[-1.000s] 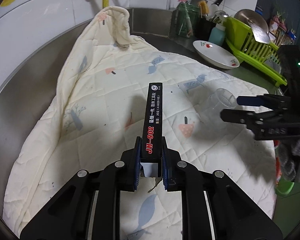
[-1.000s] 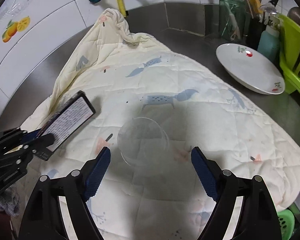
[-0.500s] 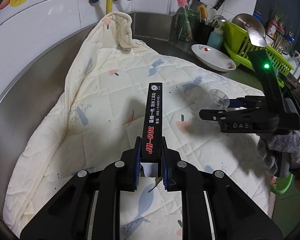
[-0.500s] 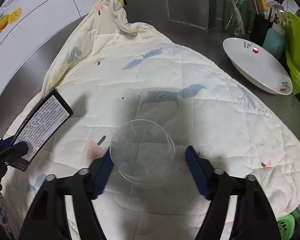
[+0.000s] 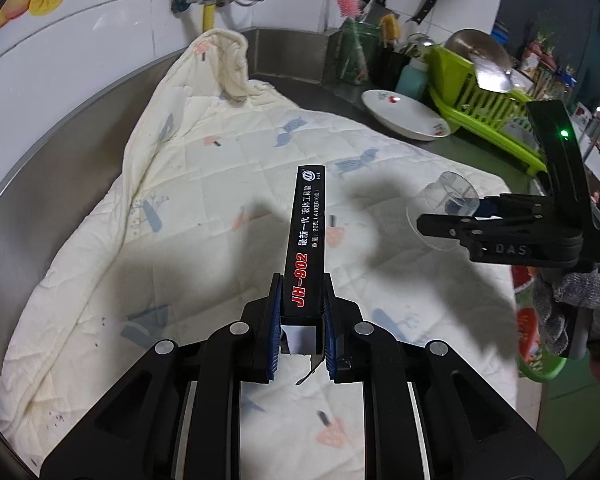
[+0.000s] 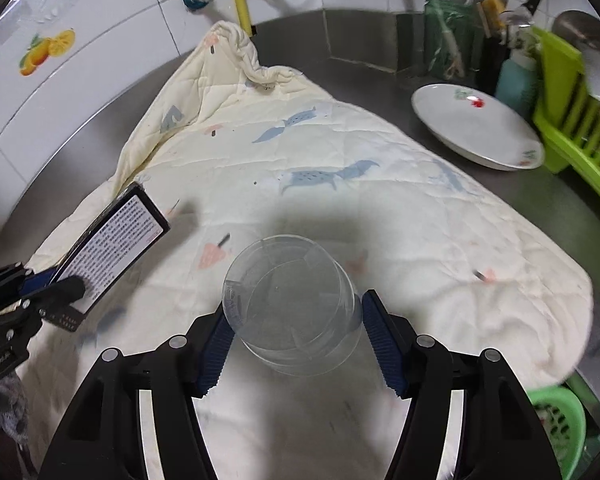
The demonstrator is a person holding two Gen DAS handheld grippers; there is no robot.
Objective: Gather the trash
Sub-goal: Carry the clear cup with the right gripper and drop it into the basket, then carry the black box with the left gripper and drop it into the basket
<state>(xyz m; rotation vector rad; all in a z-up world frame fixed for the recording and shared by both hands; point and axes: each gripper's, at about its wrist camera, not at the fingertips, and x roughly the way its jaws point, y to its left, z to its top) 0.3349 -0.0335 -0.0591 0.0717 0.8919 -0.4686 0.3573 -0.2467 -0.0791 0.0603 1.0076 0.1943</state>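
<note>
- Trash is being held in both tongs above the quilted cloth (image 6: 340,152), which is covering most of the steel table (image 6: 364,76) and bunching up against the tiled back wall.
- The green dish rack (image 5: 496,120) is standing at the table's right edge, with the white plate (image 6: 476,128) lying just beside it on bare steel.
- The clear plastic cup (image 6: 292,304) is sitting on its side between the right tongs (image 6: 296,328), whose blue pads are pressing on both of its sides; it is hanging over the cloth's near right part.
- The black JH-902 box (image 5: 306,244) is being clenched at its near end by the left tongs (image 5: 302,324), pointing toward the back wall.
</note>
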